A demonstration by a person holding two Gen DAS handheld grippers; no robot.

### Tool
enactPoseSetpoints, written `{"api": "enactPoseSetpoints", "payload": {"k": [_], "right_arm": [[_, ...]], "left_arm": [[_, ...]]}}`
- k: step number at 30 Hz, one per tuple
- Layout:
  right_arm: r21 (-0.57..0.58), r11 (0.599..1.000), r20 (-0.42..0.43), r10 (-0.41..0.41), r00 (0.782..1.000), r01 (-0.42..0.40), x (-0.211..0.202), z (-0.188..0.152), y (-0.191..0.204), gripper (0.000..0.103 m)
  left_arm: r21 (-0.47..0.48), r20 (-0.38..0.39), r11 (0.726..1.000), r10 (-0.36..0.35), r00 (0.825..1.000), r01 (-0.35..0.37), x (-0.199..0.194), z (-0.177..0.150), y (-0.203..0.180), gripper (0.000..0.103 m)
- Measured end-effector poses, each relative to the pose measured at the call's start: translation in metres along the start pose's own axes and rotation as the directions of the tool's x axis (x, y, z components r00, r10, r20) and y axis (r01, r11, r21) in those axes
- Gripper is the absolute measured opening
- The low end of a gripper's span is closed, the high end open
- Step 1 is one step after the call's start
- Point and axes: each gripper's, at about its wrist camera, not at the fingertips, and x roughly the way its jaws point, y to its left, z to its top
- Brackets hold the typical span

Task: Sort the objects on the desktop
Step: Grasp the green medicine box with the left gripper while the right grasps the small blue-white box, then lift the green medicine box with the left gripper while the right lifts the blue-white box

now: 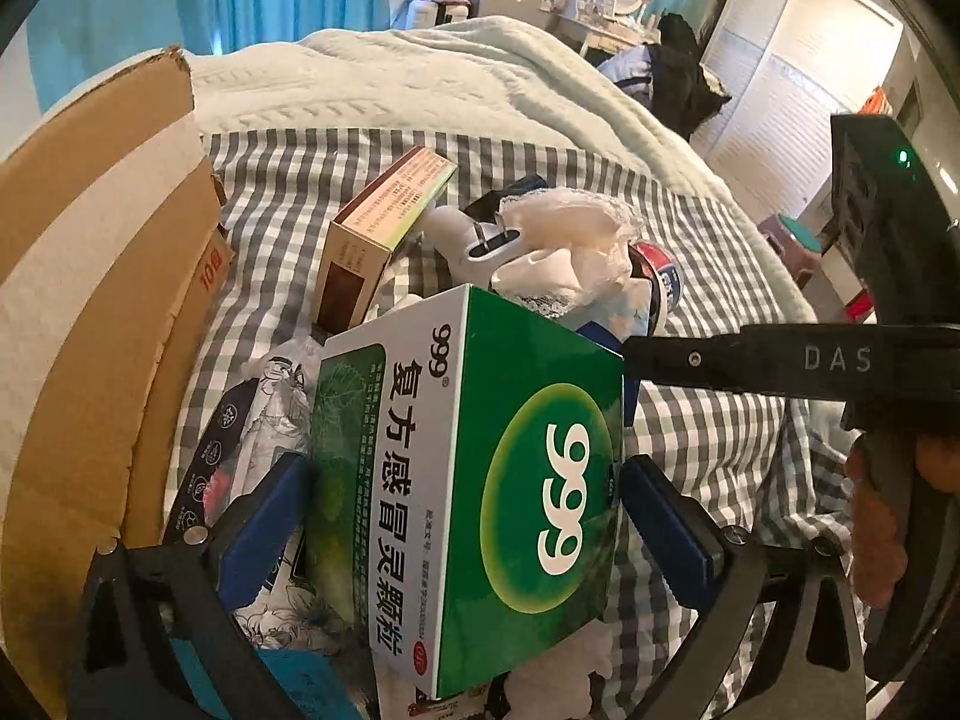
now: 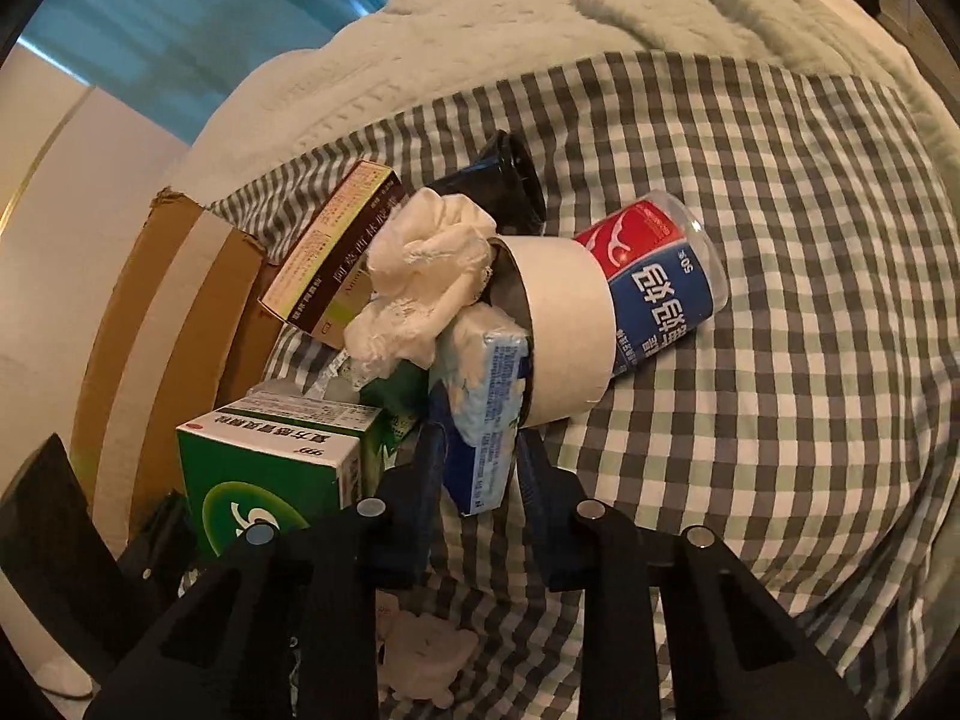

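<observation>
The green box (image 1: 480,480) is pinched between the left gripper (image 1: 462,516) pads, near the cardboard box (image 1: 108,300). The tissue pack (image 2: 486,408) is clamped in the right gripper (image 2: 480,474), just right of the green box.

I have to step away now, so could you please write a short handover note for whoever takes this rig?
Left gripper: shut on the green box, over the pile.
Right gripper: shut on the blue pack, at the pile's near edge.
Pile on the checked sheet: brown box, crumpled tissue, tape roll, cup.
Carton stands left.
Done: two items gripped.
Left: sort everything.
</observation>
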Motion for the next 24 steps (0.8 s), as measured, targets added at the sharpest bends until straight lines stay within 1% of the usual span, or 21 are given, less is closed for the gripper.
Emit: {"api": "enactPoseSetpoints", "payload": {"k": [2, 3, 4, 5, 9, 10, 11, 12, 13, 15, 18, 21, 24], "right_arm": [[0.025, 1.000, -0.009, -0.001, 1.000, 0.002, 0.003, 0.000, -0.001, 0.025], [0.040, 0.999, -0.018, -0.002, 1.000, 0.003, 0.006, 0.000, -0.002, 0.028], [0.055, 0.998, -0.027, -0.005, 1.000, 0.006, 0.011, 0.000, -0.004, 0.034], [0.069, 0.998, -0.035, 0.008, 0.999, -0.005, 0.013, 0.000, -0.006, 0.037], [0.098, 0.995, -0.059, 0.036, 0.998, -0.030, 0.027, 0.005, -0.006, 0.037], [0.100, 0.994, -0.061, 0.041, 0.997, -0.035, 0.028, 0.007, -0.005, 0.036], [0.094, 0.995, -0.057, 0.043, 0.997, -0.037, 0.028, 0.008, -0.004, 0.034], [0.077, 0.997, -0.051, 0.037, 0.998, -0.033, 0.027, 0.009, -0.001, 0.024], [0.049, 0.999, -0.046, 0.024, 0.999, -0.022, 0.025, 0.009, 0.002, 0.020], [0.022, 1.000, -0.035, 0.001, 0.999, 0.000, 0.021, 0.007, 0.004, 0.019], [0.001, 1.000, -0.046, 0.008, 0.999, -0.008, 0.020, 0.003, 0.007, 0.019], [-0.024, 1.000, -0.052, 0.013, 0.999, -0.015, 0.022, -0.005, 0.016, 0.019], [-0.037, 0.999, -0.050, 0.021, 0.999, -0.023, 0.020, -0.009, 0.022, 0.019]], "left_arm": [[0.009, -0.008, 1.000, 0.005, 1.000, -0.005, -0.002, -0.002, -0.002, 0.103], [0.011, -0.015, 1.000, 0.010, 1.000, -0.010, -0.003, -0.003, -0.002, 0.103], [0.011, -0.022, 1.000, 0.014, 1.000, -0.013, -0.005, -0.006, -0.003, 0.103], [0.013, -0.025, 1.000, 0.018, 1.000, -0.018, -0.006, -0.008, -0.004, 0.103], [0.050, -0.029, 0.998, 0.046, 0.999, -0.044, -0.006, -0.010, -0.010, 0.103], [0.054, -0.028, 0.997, 0.051, 0.998, -0.049, -0.006, -0.010, -0.011, 0.103], [0.059, -0.022, 0.997, 0.054, 0.998, -0.053, -0.005, -0.010, -0.013, 0.103], [0.062, -0.016, 0.996, 0.058, 0.998, -0.057, -0.005, -0.010, -0.014, 0.103], [0.066, -0.013, 0.996, 0.069, 0.998, -0.068, -0.004, -0.010, -0.015, 0.103], [0.065, -0.015, 0.994, 0.085, 0.996, -0.084, -0.003, -0.009, -0.017, 0.103], [0.066, -0.012, 0.993, 0.098, 0.995, -0.097, -0.003, -0.010, -0.019, 0.103], [0.093, -0.003, 0.988, 0.122, 0.993, -0.121, -0.002, -0.011, -0.021, 0.103], [0.093, 0.009, 0.988, 0.125, 0.992, -0.125, -0.002, -0.011, -0.017, 0.103]]}}
